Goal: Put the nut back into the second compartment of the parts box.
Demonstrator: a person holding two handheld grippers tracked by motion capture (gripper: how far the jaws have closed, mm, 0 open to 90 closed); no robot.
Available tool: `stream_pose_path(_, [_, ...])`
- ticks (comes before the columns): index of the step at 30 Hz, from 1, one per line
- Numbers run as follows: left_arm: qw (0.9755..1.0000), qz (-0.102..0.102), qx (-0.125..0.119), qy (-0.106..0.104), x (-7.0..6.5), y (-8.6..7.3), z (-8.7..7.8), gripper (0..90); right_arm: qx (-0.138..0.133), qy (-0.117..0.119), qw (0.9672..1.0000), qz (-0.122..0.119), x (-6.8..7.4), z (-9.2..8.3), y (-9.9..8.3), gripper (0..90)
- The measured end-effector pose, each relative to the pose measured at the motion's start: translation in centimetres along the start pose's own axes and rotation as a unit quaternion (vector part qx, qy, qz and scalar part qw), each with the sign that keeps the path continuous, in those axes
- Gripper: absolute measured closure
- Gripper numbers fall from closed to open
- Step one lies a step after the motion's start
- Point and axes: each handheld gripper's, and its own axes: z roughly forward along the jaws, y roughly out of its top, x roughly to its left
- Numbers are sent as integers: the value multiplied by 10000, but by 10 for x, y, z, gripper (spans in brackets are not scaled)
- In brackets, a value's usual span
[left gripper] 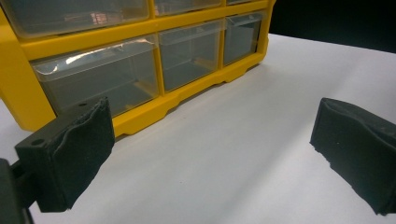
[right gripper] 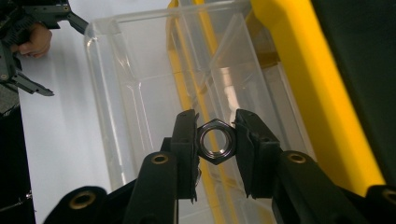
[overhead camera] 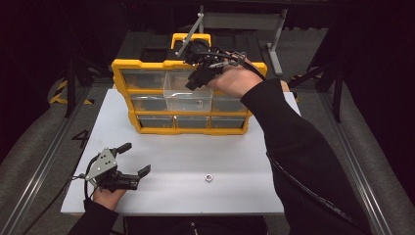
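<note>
A yellow drawer cabinet [overhead camera: 123, 73] stands at the back of the white table, and one clear drawer [overhead camera: 188, 100] is pulled out of its middle. My right gripper [overhead camera: 192, 83] hangs over that drawer [right gripper: 116, 93], shut on a dark hex nut [right gripper: 215, 147] pinched between its two pads. Another metal nut [overhead camera: 208, 177] lies loose on the table near the front edge, and one more small nut [overhead camera: 198, 102] rests inside the drawer. My left gripper [overhead camera: 138, 159] rests at the front left, open, with nothing between its pads [left gripper: 74, 154]; the cabinet's bottom drawers [left gripper: 189, 53] face it.
The white table top [overhead camera: 195, 152] is bare between the cabinet and the loose nut. A grey metal stand [overhead camera: 274, 36] rises behind the cabinet. Dark floor and rails surround the table.
</note>
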Motion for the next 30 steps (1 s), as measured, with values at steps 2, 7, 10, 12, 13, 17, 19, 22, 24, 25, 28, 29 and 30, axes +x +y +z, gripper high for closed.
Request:
stream_pose_path(2, [10000, -2, 3, 4, 0, 0, 0, 4, 8, 27, 10000, -16, -1, 5, 0, 695])
stream_pose_path(7, [10000, -15, 18, 6, 1, -1, 1, 4, 108, 101, 9999, -46, 0, 13, 1, 695])
stream_pose_path(10, [10000, -18, 9, 21, 1, -1, 1, 5, 198, 230, 9995, -32, -2, 20, 3, 695])
stream_pose_path(12, [10000, -22, -4, 16, 1, -1, 1, 4, 222, 238, 9995, 18, -3, 22, 3, 693])
stream_pose_path(13, [10000, -22, -4, 16, 1, -1, 1, 4, 256, 210, 9995, 16, -4, 23, 4, 693])
stream_pose_path(17, [10000, -22, -1, 5, 1, -1, 2, 4, 395, 322, 9987, -3, -6, 26, 8, 692])
stream_pose_path(19, [10000, -14, 14, 1, 1, -1, 1, 4, 409, 369, 9985, 0, -7, 26, 8, 690])
stream_pose_path(22, [10000, -16, 9, 0, 1, -1, 1, 4, 384, 423, 9984, 38, -8, 27, 8, 667])
stream_pose_path(24, [10000, -23, 36, -19, 1, -1, 1, 5, 332, 402, 9986, 58, -9, 27, 7, 657])
stream_pose_path(25, [10000, -28, 6, -17, 1, -1, 2, 5, 326, 402, 9986, 63, -8, 27, 7, 656])
stream_pose_path(28, [10000, -28, 10, -21, 1, -1, 1, 4, 308, 395, 9987, 44, -9, 27, 7, 652])
stream_pose_path(29, [10000, -28, 10, -21, 1, -1, 1, 4, 298, 392, 9988, 47, -8, 26, 7, 650])
stream_pose_path(30, [10000, -26, 33, -23, 1, -1, 1, 4, 298, 392, 9988, 47, -8, 26, 7, 650])
